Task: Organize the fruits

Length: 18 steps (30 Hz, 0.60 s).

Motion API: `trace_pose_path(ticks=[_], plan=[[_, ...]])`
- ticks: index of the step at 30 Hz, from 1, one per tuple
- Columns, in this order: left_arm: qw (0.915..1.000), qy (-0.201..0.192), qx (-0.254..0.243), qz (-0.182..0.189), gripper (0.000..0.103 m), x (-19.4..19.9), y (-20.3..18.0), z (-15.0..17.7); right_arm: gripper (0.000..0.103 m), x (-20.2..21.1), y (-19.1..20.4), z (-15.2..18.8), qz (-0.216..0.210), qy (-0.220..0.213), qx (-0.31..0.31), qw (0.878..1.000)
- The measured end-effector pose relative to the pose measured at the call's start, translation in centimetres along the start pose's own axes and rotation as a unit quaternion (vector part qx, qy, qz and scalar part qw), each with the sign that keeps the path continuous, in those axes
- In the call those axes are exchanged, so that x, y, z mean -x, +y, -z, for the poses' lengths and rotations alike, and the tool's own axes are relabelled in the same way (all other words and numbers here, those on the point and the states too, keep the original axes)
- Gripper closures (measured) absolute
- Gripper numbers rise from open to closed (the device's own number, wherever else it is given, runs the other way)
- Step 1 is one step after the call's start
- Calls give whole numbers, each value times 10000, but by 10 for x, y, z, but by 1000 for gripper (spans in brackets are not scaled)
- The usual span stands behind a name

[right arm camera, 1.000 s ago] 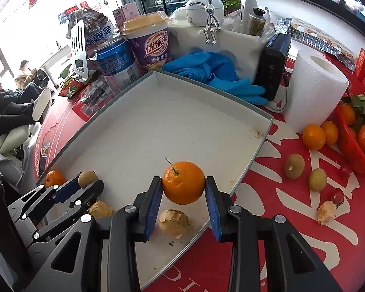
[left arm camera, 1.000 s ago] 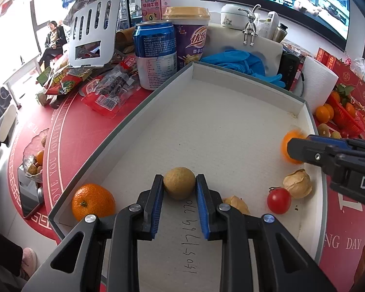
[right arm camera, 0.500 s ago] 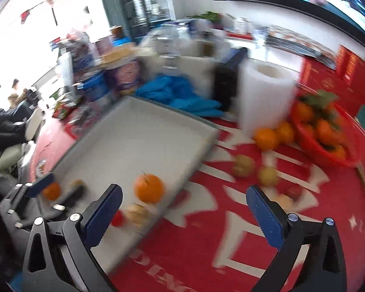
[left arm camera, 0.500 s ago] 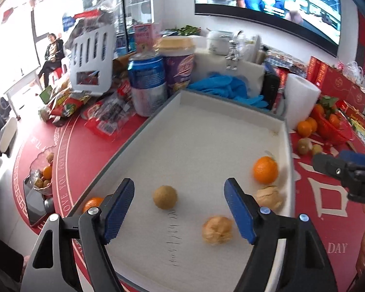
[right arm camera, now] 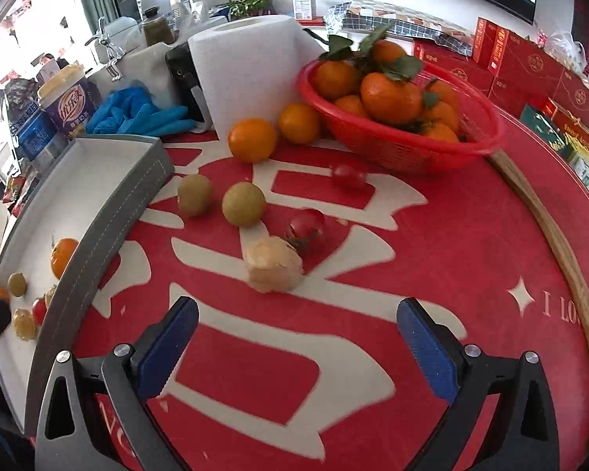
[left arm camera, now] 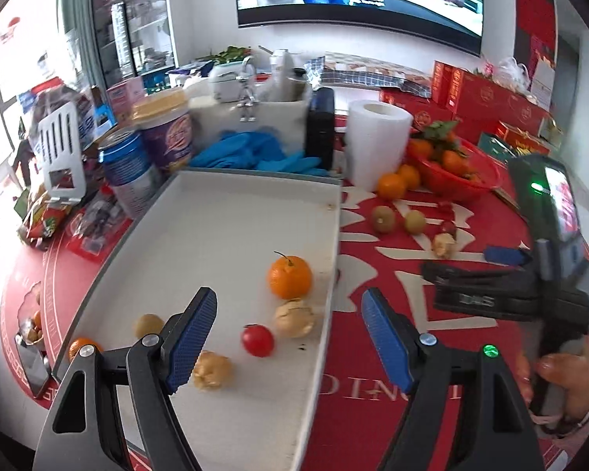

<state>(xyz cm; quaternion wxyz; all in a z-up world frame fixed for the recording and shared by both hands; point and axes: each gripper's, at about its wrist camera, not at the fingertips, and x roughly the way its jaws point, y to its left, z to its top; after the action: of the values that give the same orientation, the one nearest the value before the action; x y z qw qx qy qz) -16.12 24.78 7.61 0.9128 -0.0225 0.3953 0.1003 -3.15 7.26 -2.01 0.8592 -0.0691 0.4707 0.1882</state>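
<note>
A white tray (left arm camera: 224, 212) holds an orange (left arm camera: 289, 277), a cherry tomato (left arm camera: 257, 340), two husked physalis (left arm camera: 294, 318), a small brown fruit (left arm camera: 148, 325) and a small orange (left arm camera: 80, 347). My left gripper (left arm camera: 288, 337) is open and empty above the tray's near right part. My right gripper (right arm camera: 296, 343) is open and empty over the red mat, just short of a husked physalis (right arm camera: 273, 269). Beyond it lie two cherry tomatoes (right arm camera: 306, 224), two brown fruits (right arm camera: 242, 203) and two oranges (right arm camera: 252, 140).
A red basket (right arm camera: 408, 145) of leafy oranges stands at the back right. A paper towel roll (right arm camera: 251, 59), blue gloves (right arm camera: 137, 115), a purple cup (left arm camera: 169, 133) and a blue can (left arm camera: 127, 172) stand behind the tray. Red boxes (right arm camera: 530, 66) line the far edge.
Both grippers let go of their fruits in the tray, opened wide and drew back. My right gripper swung right, out over the red mat toward the loose fruits.
</note>
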Motion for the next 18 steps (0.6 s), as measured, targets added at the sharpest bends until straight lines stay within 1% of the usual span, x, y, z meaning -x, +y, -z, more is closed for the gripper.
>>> trace_pose_path(ticks=[2,4,5,6,7,8,9,11,13,18], plan=[[10000,21,-35,5,23,0,-5,-2,9,-1,3,-2,102,-102,47,9999],[10000,54,-39,35,23,0,-10,-6,34,-4,6,-7,242,-187,148,9994],[10000,65,-41,49,23,-1,-13,-6,40,-4,8,-8,300,-224,203,9991],[9999,80,-44,60,24,-2,-16,-7,52,-3,8,-9,291,-265,237,9989],[9999,100,-52,73,24,-4,-20,-9,69,-1,7,-9,260,-296,272,9989],[9999,112,-62,95,24,-5,-24,-10,76,0,5,-8,204,-317,285,9989],[9998,129,-82,142,24,-8,-30,-12,79,1,2,-7,151,-323,262,9990],[9994,191,-151,238,24,-14,-42,-14,79,7,-10,0,-14,-342,148,9993],[9987,285,-225,355,24,-23,-57,-15,79,11,-24,7,-62,-364,67,9993],[9954,630,-327,648,24,-51,-92,-17,79,30,-65,33,148,-447,-166,9988]])
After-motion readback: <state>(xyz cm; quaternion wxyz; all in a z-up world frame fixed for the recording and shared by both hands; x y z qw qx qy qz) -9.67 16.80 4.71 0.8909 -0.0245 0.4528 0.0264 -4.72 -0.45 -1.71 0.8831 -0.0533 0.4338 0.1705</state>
